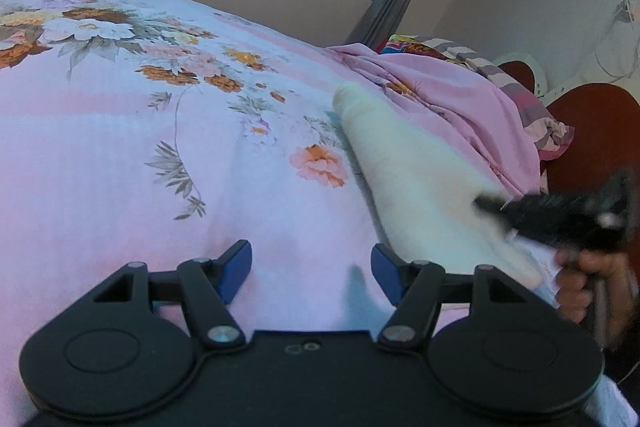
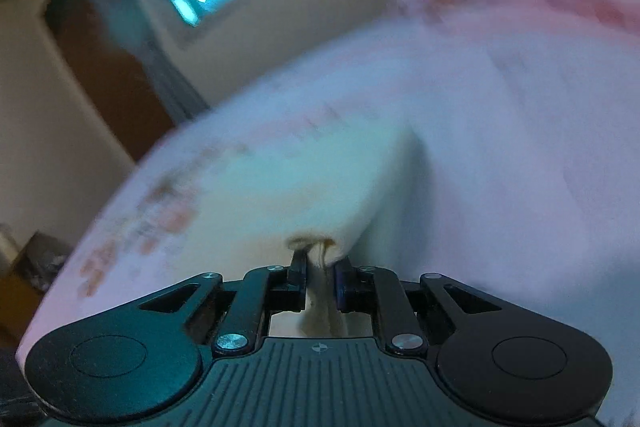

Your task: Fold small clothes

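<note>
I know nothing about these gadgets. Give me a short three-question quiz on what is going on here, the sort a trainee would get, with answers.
1. True or false: the left gripper is clamped on cloth.
2. Which gripper holds the cream garment? A) left B) right C) both
3. Fill in: the garment lies on a bed covered by a pink ______ sheet.

Key
1. False. Its blue fingers stand wide apart over the sheet with nothing between them.
2. B. In the right wrist view the right gripper is shut on a pinch of the cream garment.
3. Floral. Orange and white flowers are printed on it.
</note>
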`<state>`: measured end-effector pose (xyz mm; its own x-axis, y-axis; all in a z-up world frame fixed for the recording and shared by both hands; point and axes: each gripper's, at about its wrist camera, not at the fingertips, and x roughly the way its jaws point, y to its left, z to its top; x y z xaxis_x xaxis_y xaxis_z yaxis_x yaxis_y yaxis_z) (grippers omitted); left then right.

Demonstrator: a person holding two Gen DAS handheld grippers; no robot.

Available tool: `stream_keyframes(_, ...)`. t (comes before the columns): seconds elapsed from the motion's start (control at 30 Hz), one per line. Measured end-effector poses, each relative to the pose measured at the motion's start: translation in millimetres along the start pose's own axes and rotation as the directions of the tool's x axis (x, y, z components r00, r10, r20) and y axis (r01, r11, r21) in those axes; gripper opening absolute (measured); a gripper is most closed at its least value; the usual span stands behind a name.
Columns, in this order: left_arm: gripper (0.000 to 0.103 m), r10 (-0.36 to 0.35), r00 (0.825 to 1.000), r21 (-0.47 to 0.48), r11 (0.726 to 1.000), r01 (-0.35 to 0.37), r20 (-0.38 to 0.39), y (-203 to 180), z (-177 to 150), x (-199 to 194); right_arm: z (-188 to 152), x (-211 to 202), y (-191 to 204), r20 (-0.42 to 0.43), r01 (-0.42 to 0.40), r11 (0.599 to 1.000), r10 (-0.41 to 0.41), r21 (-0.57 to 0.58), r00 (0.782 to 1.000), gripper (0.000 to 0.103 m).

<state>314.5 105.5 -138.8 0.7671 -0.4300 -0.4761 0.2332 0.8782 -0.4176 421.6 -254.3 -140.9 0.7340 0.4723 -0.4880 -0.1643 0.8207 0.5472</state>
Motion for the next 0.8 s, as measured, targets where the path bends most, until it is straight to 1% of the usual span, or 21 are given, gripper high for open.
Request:
stream_keyframes(0.03, 0.065, 0.001, 1.000, 0.002, 1.000, -0.001, -0.003, 0.0, 0.8, 0.3, -4.4, 4.9, -8.2, -0.015, -0.024, 0.999, 0.025, 0.031, 1.000, 0.013)
stream_keyframes(0.1, 0.065, -0.005, 1.000, 0.001, 1.000, 0.005, -0.011, 0.3, 5.7, -0.9, -3.9, -6.1, -11.2, 0.021, -0.047, 0.997, 0.045, 0.066, 0.999, 0.016)
stream_keyframes(0.13, 0.065, -0.010, 1.000, -0.006, 1.000, 0.010, -0.001, -0.2, 10.1, -2.6, -3.1, -15.8, -9.2, 0.045, -0.030, 0.998, 0.028, 0.049, 0.999, 0.017)
stream_keyframes(0.17, 0.065, -0.025, 0.999, 0.006, 1.000, 0.025, 0.026, -2.8, 15.3, -3.7, -2.3, -23.1, -6.4, 0.086, -0.004, 1.000, 0.003, 0.014, 0.996, 0.017)
stream_keyframes(0.23, 0.065, -0.049, 0.997, 0.065, 0.997, 0.046, 0.058, -14.3, 32.3, 5.3, -0.1, -39.7, 1.7, 0.169, 0.070, 0.995, -0.059, -0.065, 0.984, 0.016)
stream_keyframes(0.3, 0.065, -0.106, 0.993, 0.104, 0.990, 0.099, 0.059, -29.3, 52.5, 26.1, 7.1, -43.8, 11.1, 0.213, 0.083, 0.988, -0.054, -0.128, 0.976, 0.016)
stream_keyframes(0.37, 0.065, -0.168, 0.984, 0.157, 0.975, 0.157, 0.059, -51.4, 72.1, 51.6, 17.5, -36.0, 23.2, 0.237, 0.077, 0.976, -0.027, -0.203, 0.971, 0.016)
stream_keyframes(0.4, 0.065, -0.192, 0.980, 0.189, 0.966, 0.178, 0.054, -63.6, 80.4, 65.1, 23.6, -25.8, 26.0, 0.230, 0.075, 0.973, -0.024, -0.217, 0.973, 0.016)
stream_keyframes(0.5, 0.065, -0.220, 0.975, 0.256, 0.944, 0.207, 0.020, -93.9, 100.8, 108.0, 40.3, 4.6, 21.8, 0.216, 0.100, 0.970, -0.051, -0.221, 0.975, 0.016)
stream_keyframes(0.53, 0.065, -0.206, 0.979, 0.273, 0.942, 0.197, 0.004, -99.4, 103.9, 122.3, 45.9, 16.3, 16.9, 0.203, 0.100, 0.971, -0.055, -0.219, 0.978, 0.016)
stream_keyframes(0.57, 0.065, -0.172, 0.985, 0.290, 0.942, 0.172, -0.023, -102.2, 105.3, 141.3, 49.6, 29.9, 11.1, 0.180, 0.097, 0.972, -0.058, -0.215, 0.982, 0.016)
stream_keyframes(0.6, 0.065, -0.111, 0.992, 0.317, 0.940, 0.126, -0.066, -102.7, 104.1, 162.9, 51.9, 37.3, 2.3, 0.138, 0.113, 0.970, -0.084, -0.217, 0.987, 0.016)
stream_keyframes(0.63, 0.065, -0.043, 0.994, 0.331, 0.941, 0.074, -0.098, -98.7, 101.2, 182.2, 50.7, 55.3, -3.4, 0.059, 0.135, 0.965, -0.125, -0.223, 0.990, 0.016)
stream_keyframes(0.67, 0.065, -0.043, 0.994, 0.319, 0.945, 0.072, -0.097, -96.5, 102.0, 187.1, 48.4, 65.1, -10.8, 0.047, 0.127, 0.966, -0.119, -0.227, 0.992, 0.016)
stream_keyframes(0.7, 0.065, -0.055, 0.993, 0.309, 0.947, 0.084, -0.100, -98.7, 108.1, 184.4, 51.5, 64.2, -11.5, 0.050, 0.123, 0.966, -0.115, -0.225, 0.992, 0.016)
stream_keyframes(0.73, 0.065, -0.070, 0.995, 0.319, 0.944, 0.089, -0.071, -101.6, 115.2, 177.1, 56.4, 60.0, -9.7, 0.055, 0.121, 0.968, -0.111, -0.218, 0.992, 0.016)
stream_keyframes(0.77, 0.065, -0.083, 0.997, 0.332, 0.940, 0.080, -0.003, -102.3, 120.9, 166.7, 60.7, 51.6, -6.7, 0.089, 0.104, 0.970, -0.086, -0.221, 0.992, 0.016)
stream_keyframes(0.8, 0.065, -0.076, 0.997, 0.328, 0.943, 0.061, 0.034, -100.7, 125.1, 163.3, 63.5, 44.9, -3.6, 0.132, 0.095, 0.966, -0.064, -0.239, 0.989, 0.016)
